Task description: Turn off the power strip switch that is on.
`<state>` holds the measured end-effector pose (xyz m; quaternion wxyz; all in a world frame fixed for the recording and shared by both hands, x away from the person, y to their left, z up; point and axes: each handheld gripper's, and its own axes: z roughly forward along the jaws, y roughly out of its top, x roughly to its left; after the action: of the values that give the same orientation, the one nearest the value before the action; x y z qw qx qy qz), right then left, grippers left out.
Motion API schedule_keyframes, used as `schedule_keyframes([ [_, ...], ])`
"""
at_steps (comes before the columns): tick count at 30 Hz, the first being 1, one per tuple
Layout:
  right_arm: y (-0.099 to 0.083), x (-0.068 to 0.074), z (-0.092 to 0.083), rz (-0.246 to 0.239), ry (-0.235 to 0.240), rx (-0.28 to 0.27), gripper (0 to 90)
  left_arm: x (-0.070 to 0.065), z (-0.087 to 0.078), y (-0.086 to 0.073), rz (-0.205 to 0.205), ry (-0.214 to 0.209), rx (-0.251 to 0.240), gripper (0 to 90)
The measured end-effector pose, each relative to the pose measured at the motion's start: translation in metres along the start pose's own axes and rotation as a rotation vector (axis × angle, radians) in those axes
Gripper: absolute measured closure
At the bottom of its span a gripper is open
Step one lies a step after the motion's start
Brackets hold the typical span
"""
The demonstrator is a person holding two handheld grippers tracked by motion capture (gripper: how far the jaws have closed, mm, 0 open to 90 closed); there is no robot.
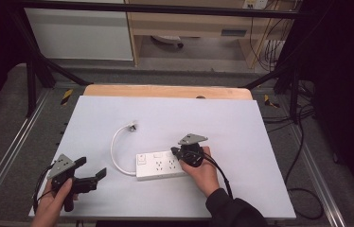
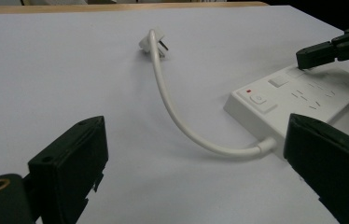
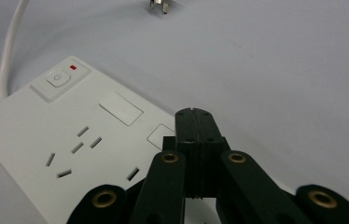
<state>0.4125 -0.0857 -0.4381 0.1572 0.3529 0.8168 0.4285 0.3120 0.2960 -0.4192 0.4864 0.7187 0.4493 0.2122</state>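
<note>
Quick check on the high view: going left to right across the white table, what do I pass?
Left gripper, jaws apart → white cable curving up to its plug → power strip → right gripper, jaws shut, over the strip's right end.

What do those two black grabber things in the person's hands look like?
Each one is black plastic with two flat, blocky jaws. The left gripper and the right gripper each carry a grey three-cornered plate on top and trail a thin black cable. Close up, the right one's arms have small brass-coloured rings at the joints. The person's right arm wears a dark sleeve.
</note>
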Motion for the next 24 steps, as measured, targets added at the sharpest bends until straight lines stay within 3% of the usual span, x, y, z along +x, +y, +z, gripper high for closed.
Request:
schedule_keyframes([
  [24, -0.0044, -0.0013, -0.0017, 0.009, 0.000, -0.015, 90.0, -0.0001, 0.0001, -0.0001, -0.001, 0.000, 0.002, 6.3],
])
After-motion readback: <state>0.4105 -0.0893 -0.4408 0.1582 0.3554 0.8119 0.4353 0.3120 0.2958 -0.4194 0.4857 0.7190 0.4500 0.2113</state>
